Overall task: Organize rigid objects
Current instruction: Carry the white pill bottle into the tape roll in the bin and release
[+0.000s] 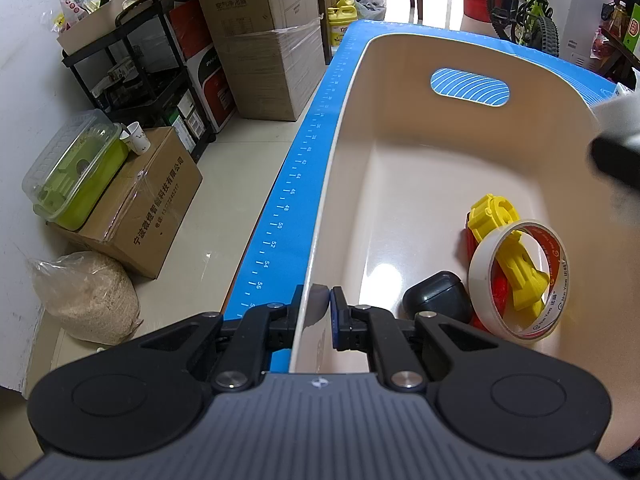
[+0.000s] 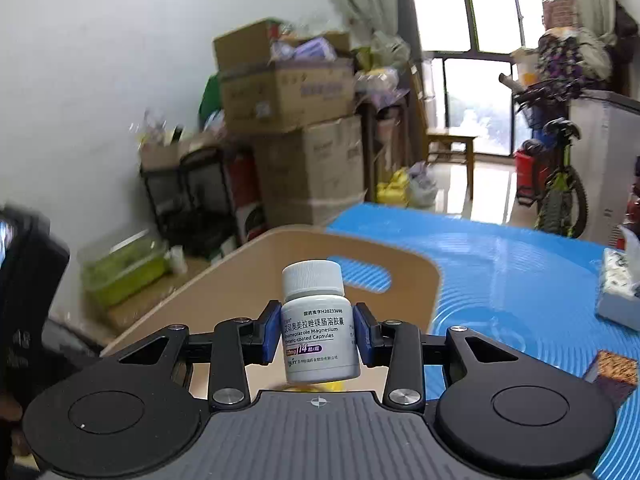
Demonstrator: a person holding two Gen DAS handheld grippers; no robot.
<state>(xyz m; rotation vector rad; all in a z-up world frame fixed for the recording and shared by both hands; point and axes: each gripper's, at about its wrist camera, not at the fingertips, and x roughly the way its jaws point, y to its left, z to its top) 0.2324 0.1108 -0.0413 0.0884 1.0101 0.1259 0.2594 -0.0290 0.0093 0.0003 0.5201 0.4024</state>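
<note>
Here, nearest the left wrist camera, the left gripper has its jaws clamped on the near wall of the cream bin, one blue pad inside the wall and the other outside. Just beyond the jaws, on the bin floor at its near right corner, lie a dark rounded case, a roll of white tape tipped on edge, and a yellow plastic part that passes through the tape's ring over a red piece beneath. The rest of the bin floor is bare up to the far wall, which has a slotted handle opening. The bin stands on a blue mat with a printed ruler scale, covering the bench.

In the right wrist view, the right gripper holds a white pill bottle upright between its blue pads, jaws partly open around the bottle's body, cap upward. The bottle is raised in the air, in front of the bin's far wall. Farther right on the mat rests a tissue pack. Beyond the bench stand cardboard boxes and a bicycle.
</note>
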